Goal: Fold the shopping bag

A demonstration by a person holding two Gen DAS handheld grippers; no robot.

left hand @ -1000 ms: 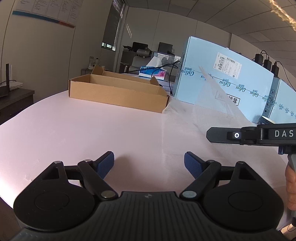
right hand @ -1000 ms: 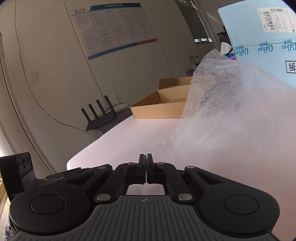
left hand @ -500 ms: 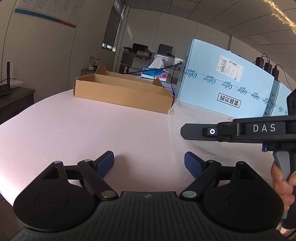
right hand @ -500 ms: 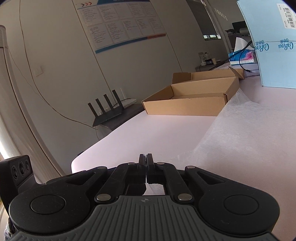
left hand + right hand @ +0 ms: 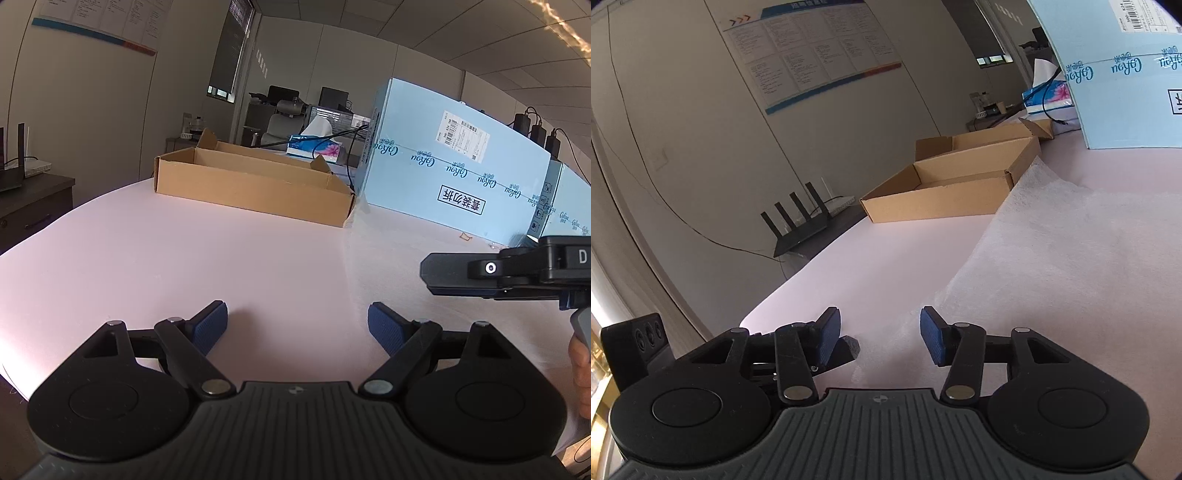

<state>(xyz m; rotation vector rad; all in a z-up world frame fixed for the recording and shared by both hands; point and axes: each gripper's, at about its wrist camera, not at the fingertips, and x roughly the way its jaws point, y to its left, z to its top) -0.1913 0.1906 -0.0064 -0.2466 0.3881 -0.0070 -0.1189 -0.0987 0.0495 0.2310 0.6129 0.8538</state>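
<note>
Since a second ago the shopping bag (image 5: 1071, 258) has gone from hanging lifted in my right gripper (image 5: 879, 334) to lying flat on the table (image 5: 166, 258), and that gripper's jaws, then pinched on the bag's edge, are now opening with nothing pressed between the blue pads (image 5: 932, 341); the bag's near edge lies just under them. My left gripper (image 5: 297, 326) holds its fingers wide apart over bare tabletop, gripping nothing.

Thin, white and faintly translucent, with a fuzzy non-woven look, the bag spreads from below my right fingers out towards the cardboard tray (image 5: 956, 184), its far corner touching or nearly touching the tray's corner.

Pale pink and smooth, the table stands in an office. The tray is open and shallow, and behind it sits a tissue box (image 5: 314, 149). On a dark side cabinet stands a black router (image 5: 798, 225) with four antennas. A wall chart (image 5: 812, 48) hangs above, its text too small to read.

Large light-blue cartons (image 5: 443, 173) carry a repeated script logo, a boxed Chinese label and a barcode sticker. My right tool's side shows a letter "D".
</note>
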